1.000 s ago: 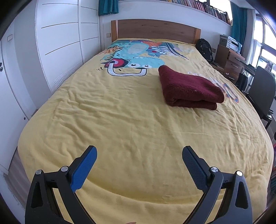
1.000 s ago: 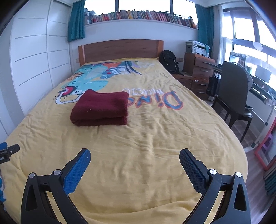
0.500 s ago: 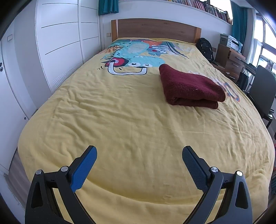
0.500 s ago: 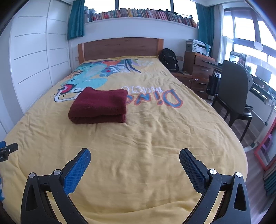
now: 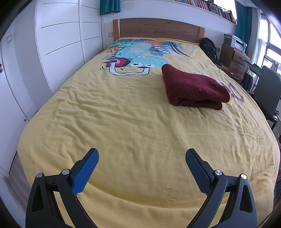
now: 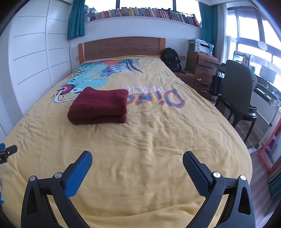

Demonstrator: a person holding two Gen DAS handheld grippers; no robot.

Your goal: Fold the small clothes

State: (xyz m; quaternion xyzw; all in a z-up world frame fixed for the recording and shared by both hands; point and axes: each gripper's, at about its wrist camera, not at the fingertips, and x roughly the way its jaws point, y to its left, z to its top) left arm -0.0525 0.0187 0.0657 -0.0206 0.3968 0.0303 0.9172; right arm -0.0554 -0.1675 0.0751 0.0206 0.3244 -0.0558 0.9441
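Folding appears complete: maroon garment lies folded mid-bed, both left tongs and right tongs wide open, empty, near foot edge; next move likely withdrawal.

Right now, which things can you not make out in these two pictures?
- Underside of the folded red cloth: both views, hidden against the bedspread.
- Book titles on the shelf: right view, too small.
- Left claw: right view, cut off by the edge.
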